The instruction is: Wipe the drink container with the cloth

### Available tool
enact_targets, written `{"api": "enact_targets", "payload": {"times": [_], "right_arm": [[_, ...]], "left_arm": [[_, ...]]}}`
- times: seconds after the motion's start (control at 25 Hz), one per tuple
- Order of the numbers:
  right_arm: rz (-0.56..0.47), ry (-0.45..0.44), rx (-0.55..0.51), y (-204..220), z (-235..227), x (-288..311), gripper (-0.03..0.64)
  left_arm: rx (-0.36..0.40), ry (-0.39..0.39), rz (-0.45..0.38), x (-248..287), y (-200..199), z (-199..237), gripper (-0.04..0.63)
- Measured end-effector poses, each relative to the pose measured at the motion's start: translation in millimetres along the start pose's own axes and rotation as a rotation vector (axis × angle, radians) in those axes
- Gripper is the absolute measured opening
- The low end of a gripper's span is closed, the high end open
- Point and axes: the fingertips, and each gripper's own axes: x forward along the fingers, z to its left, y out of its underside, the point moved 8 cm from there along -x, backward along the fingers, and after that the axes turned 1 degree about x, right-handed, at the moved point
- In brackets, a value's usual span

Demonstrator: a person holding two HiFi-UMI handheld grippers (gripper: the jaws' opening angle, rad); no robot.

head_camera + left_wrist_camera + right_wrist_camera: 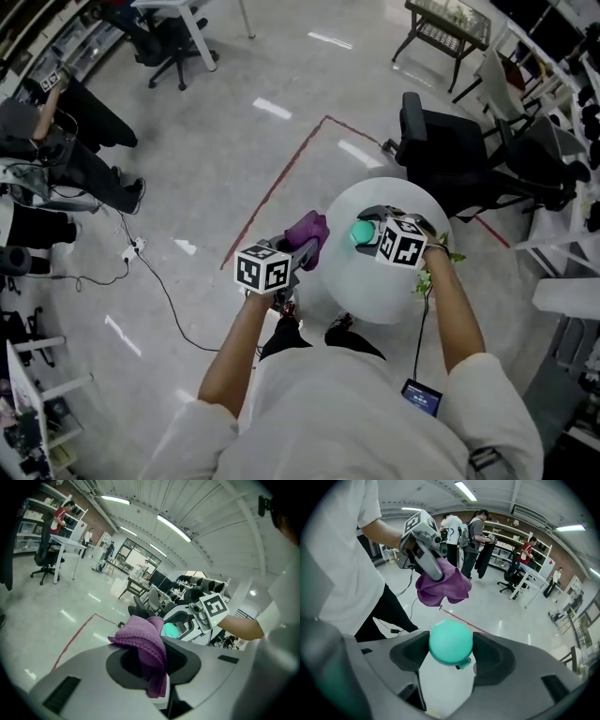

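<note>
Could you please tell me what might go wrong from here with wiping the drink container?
The right tool grips the drink container only across its rounded teal top, so a sideways push from wiping could make it slip. The cloth hangs bunched from the left tool and might snag on the right tool's jaws. Dropped, the container could roll off the round table.

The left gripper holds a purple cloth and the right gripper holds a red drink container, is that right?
No. The drink container in the right gripper is teal, not red, as the right gripper view shows. The left gripper does hold the purple cloth.
</note>
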Motion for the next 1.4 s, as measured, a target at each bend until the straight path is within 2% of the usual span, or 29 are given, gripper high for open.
{"api": "enact_targets", "payload": {"times": [0.12,0.32,0.44,0.52,0.76,0.84,0.96,1.04,1.24,1.4], "right_arm": [[-0.025,0.053,0.145,-4.6,5.7,1.3,0.298],[-0.056,0.254,0.427,-3.0,18.9,-1.0,0.299],[-0.037,0.378,0.605,1.1,23.4,-2.5,0.299],[-0.017,0.426,0.680,-0.4,24.3,-3.3,0.299],[-0.008,0.484,0.809,3.8,13.3,-1.7,0.299],[-0.003,0.487,0.823,4.5,8.7,-0.6,0.299],[0.014,0.469,0.837,4.6,5.1,0.4,0.302],[0.002,0.469,0.845,5.5,5.1,4.5,0.304],[-0.014,0.495,0.853,5.7,-0.4,10.2,0.310],[-0.031,0.480,0.897,5.4,-4.1,6.2,0.311]], "left_arm": [[-0.018,0.027,-0.012,-0.4,-3.1,-1.3,0.074],[-0.009,0.093,-0.006,23.0,-15.2,-5.4,0.074],[0.004,0.157,0.022,47.0,-20.8,-10.4,0.074],[-0.003,0.202,0.038,61.0,-26.4,-12.4,0.074],[-0.066,0.305,0.056,102.8,-39.1,-3.9,0.074],[-0.094,0.335,0.072,115.6,-38.5,8.0,0.074],[-0.083,0.378,0.126,134.5,-31.3,22.1,0.074],[-0.105,0.397,0.137,146.5,-23.7,32.1,0.074],[-0.148,0.379,0.186,184.0,-1.0,62.6,0.074],[-0.186,0.331,0.230,206.9,22.2,82.0,0.074]]}}
